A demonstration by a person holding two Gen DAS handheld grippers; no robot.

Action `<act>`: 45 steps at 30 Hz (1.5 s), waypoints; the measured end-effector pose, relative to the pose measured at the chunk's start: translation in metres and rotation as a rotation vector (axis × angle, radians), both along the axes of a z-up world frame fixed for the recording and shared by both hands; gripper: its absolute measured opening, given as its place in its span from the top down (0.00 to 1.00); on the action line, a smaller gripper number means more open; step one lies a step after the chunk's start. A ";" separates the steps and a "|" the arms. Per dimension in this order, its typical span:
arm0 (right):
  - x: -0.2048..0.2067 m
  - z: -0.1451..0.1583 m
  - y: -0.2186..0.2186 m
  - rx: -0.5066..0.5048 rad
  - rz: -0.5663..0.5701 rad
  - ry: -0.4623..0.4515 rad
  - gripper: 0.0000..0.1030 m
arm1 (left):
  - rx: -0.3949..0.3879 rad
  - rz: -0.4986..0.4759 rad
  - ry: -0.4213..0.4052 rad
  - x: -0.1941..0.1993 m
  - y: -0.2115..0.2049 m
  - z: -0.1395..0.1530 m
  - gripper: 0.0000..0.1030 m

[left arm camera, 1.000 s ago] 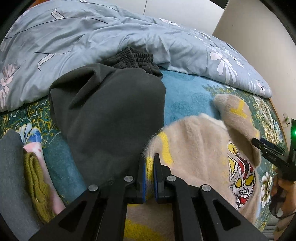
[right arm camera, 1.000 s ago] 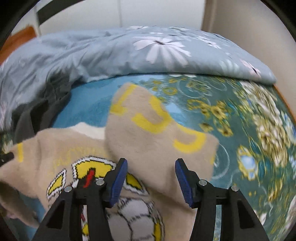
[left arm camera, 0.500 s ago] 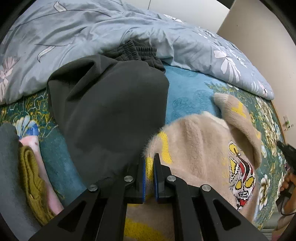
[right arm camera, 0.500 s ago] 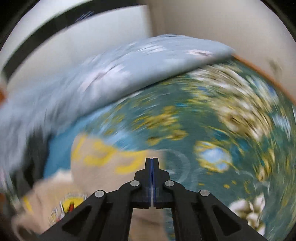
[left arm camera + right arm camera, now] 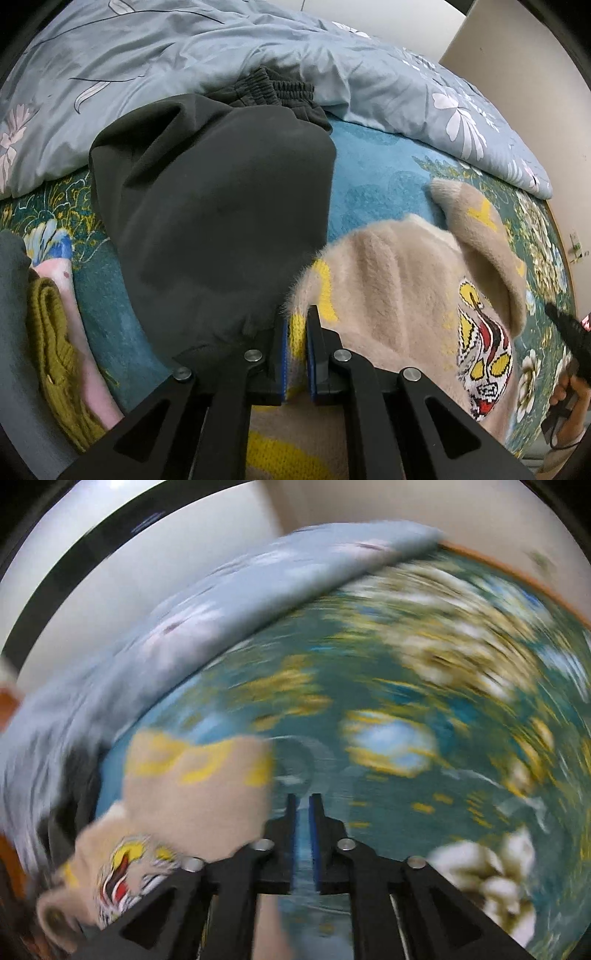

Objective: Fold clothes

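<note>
The left gripper [image 5: 295, 354] is clenched on the beige sweater's [image 5: 399, 280] fuzzy edge, likely pinning it for folding, while the right gripper [image 5: 304, 840], jaws just parting with nothing between, hangs beside the sleeve [image 5: 207, 775] near the bed's [image 5: 461, 709] middle.

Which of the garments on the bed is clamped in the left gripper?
The fuzzy beige sweater with yellow markings; the left gripper pinches its edge. The dark grey garment beside it lies free.

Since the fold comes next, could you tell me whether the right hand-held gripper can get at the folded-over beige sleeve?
Probably yes: the right hand-held gripper is empty, beside the sleeve, nothing between.
</note>
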State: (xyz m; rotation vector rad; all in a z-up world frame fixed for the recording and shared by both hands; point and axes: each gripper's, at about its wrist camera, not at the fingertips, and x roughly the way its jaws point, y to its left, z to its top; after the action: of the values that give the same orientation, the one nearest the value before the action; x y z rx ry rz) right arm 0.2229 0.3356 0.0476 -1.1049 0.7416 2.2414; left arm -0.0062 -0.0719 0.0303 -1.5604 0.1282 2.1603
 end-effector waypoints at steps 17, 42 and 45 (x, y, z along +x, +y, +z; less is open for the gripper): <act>-0.144 -0.032 -0.144 0.487 0.424 -0.341 0.79 | 0.024 0.017 -0.069 0.005 -0.010 -0.012 0.92; 0.170 -0.061 0.065 -0.341 -0.660 0.186 0.84 | -0.161 -0.241 0.042 0.007 0.026 0.013 0.93; 0.169 -0.052 0.057 -0.348 -0.627 0.200 0.83 | -0.335 -0.499 0.295 0.028 0.055 0.049 0.93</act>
State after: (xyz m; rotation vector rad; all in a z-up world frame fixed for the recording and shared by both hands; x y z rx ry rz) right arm 0.3920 0.3929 -0.0041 -0.6577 1.3827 1.7294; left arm 0.0217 -0.0165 0.0795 -1.1867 0.9135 2.0050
